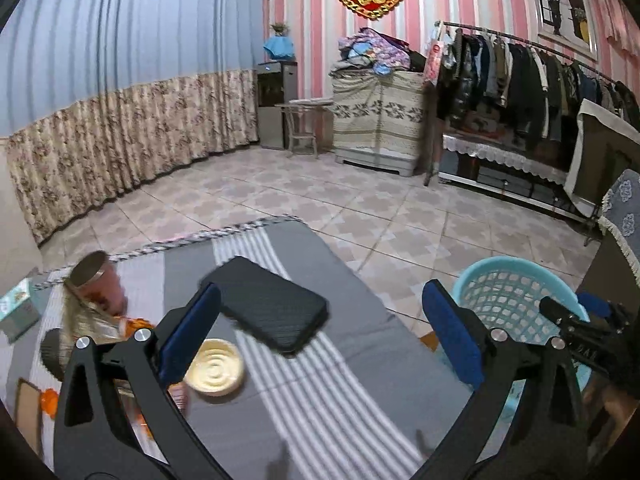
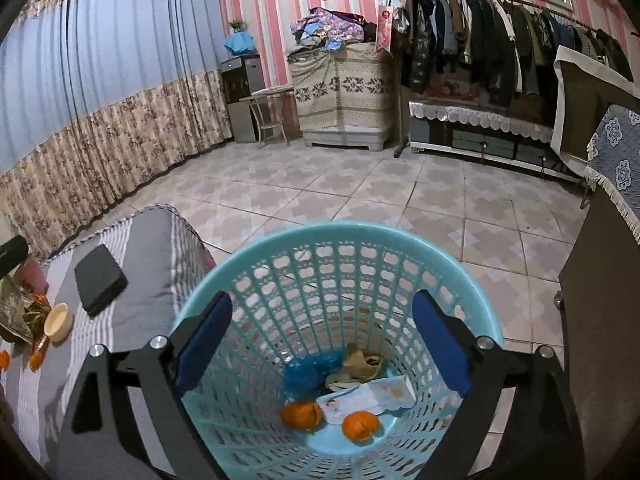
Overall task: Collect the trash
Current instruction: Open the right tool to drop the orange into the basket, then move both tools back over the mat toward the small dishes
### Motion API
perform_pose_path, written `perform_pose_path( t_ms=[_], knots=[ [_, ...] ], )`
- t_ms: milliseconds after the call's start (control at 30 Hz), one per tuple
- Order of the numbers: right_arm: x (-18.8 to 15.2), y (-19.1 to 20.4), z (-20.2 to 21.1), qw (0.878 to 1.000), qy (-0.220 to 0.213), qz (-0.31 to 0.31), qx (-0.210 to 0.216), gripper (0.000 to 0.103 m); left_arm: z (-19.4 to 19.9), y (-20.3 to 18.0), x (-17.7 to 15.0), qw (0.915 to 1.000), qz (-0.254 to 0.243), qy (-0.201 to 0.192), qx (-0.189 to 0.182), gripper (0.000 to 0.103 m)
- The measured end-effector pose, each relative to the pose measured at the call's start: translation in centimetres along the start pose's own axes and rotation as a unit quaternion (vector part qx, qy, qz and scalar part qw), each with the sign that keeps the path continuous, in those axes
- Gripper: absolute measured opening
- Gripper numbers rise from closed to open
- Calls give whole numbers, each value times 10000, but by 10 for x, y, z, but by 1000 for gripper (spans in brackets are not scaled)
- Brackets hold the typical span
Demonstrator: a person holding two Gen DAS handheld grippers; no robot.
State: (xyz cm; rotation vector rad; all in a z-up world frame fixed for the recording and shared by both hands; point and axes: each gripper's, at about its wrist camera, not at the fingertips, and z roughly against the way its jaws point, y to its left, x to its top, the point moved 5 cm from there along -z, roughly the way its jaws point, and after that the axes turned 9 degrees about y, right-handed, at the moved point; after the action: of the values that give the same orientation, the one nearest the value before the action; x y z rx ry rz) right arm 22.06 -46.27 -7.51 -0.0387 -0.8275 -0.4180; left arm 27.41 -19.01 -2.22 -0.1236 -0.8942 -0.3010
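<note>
A light blue mesh waste basket (image 2: 472, 292) stands on the floor by the table; it also shows in the left wrist view (image 1: 512, 276). Inside lie orange peels (image 2: 302, 414), a blue wrapper (image 2: 304, 372), brown paper (image 2: 362, 364) and a white paper (image 2: 372, 396). My right gripper (image 2: 322, 340) is open and empty above the basket's mouth. My left gripper (image 1: 320, 332) is open and empty over the grey striped table (image 1: 320, 400). On the table's left lie orange peels (image 1: 136, 326) and a crumpled foil wrapper (image 1: 84, 320).
A black phone (image 1: 268, 304) and a cream round lid (image 1: 214, 366) lie on the table under my left gripper. A pink can (image 1: 98, 282) and a tissue box (image 1: 18, 308) are at the table's left. A dark cabinet (image 2: 600, 320) stands right of the basket.
</note>
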Motion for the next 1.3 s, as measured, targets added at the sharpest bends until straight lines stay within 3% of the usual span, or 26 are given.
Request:
perform_pose_path(
  t_ms=[167,667,1100,1300],
  knots=[
    [2,19,12,9998,-102,144,-39,90,23,33,-4,9996,168,-107,182,97],
    [-8,109,36,9977,-209,301,571,90,78,144,-39,9934,702,-118,902,97],
    [-24,159,38,9935,-76,814,794,90,88,212,-97,9859,1204,267,1132,97],
    [-32,180,36,9903,63,936,1022,90,95,227,-120,9832,1143,389,1369,97]
  ],
)
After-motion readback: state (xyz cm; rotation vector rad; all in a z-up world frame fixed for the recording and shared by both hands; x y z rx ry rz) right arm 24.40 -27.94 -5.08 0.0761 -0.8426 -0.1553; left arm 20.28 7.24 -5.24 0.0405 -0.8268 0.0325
